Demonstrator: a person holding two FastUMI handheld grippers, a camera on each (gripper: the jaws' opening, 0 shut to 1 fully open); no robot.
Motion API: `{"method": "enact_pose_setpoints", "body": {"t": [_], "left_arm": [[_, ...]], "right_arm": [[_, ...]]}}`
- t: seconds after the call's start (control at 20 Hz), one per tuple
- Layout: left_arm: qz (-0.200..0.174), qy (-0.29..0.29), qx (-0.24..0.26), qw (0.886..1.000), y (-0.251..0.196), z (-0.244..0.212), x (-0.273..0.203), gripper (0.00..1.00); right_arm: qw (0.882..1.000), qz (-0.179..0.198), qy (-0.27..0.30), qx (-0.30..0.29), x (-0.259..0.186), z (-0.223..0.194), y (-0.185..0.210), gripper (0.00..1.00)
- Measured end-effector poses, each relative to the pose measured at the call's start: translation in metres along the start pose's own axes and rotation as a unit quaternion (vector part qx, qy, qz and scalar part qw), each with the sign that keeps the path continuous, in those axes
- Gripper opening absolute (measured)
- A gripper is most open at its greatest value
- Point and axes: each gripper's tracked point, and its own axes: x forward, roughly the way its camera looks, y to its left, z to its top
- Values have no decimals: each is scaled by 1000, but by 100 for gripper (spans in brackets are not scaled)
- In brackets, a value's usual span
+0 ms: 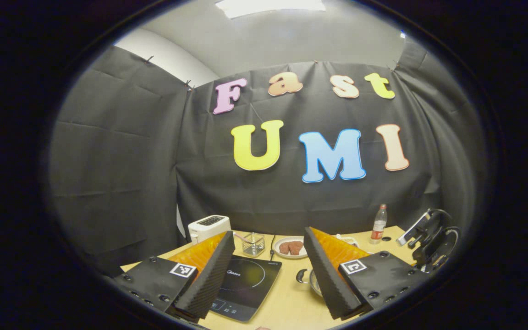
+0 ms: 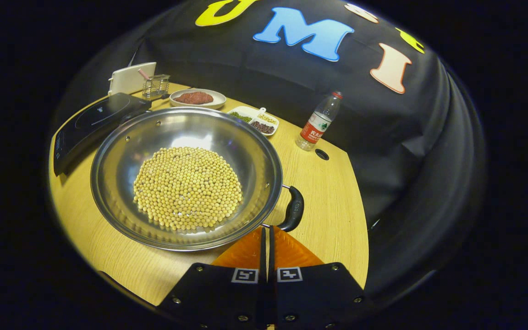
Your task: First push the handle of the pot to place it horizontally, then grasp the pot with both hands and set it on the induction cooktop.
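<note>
The right claw [image 2: 266, 238] has its two fingers pressed together with nothing between them, the tips just beside the pot's rim near the black handle [image 2: 293, 208]. That handle sticks out at the pot's near right side. The pot [image 2: 131, 151], a wide steel pan, sits on the wooden bench [image 2: 328, 201] and holds a heap of pale beans [image 2: 187, 187]. Beyond its far left edge lies the induction cooktop [image 2: 94, 120], close to the pot.

The left claw [image 1: 268, 270] is spread wide, holding nothing, raised above the bench and pointed toward the wall. Between its fingers lies the induction cooktop [image 1: 243, 286]; a bit of the pot [image 1: 312, 282] and its other handle peeks beside the right finger. Farther back stand a toaster [image 1: 208, 227], a glass cup [image 1: 253, 244], a plate of meat [image 1: 290, 247] and a bottle [image 1: 378, 224].
</note>
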Motion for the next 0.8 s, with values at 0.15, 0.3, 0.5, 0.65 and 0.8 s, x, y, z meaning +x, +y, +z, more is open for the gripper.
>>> {"method": "enact_pose_setpoints", "body": {"t": [0.15,0.3,0.5,0.65,0.8], "left_arm": [[-13,17,2,1000,-10,-17,14,99],[-37,20,-9,999,-23,-30,36,98],[-73,49,-24,996,-37,-60,72,99],[-101,85,-19,991,-49,-91,101,100],[-126,121,-17,984,-63,-124,127,99]], "right_arm": [[996,32,-43,76,-21,12,0,1],[985,63,-69,143,-37,19,1,41],[973,57,-82,207,-43,31,-4,97],[973,47,-67,216,-38,33,-4,96],[973,31,-50,224,-24,36,-6,97]]}}
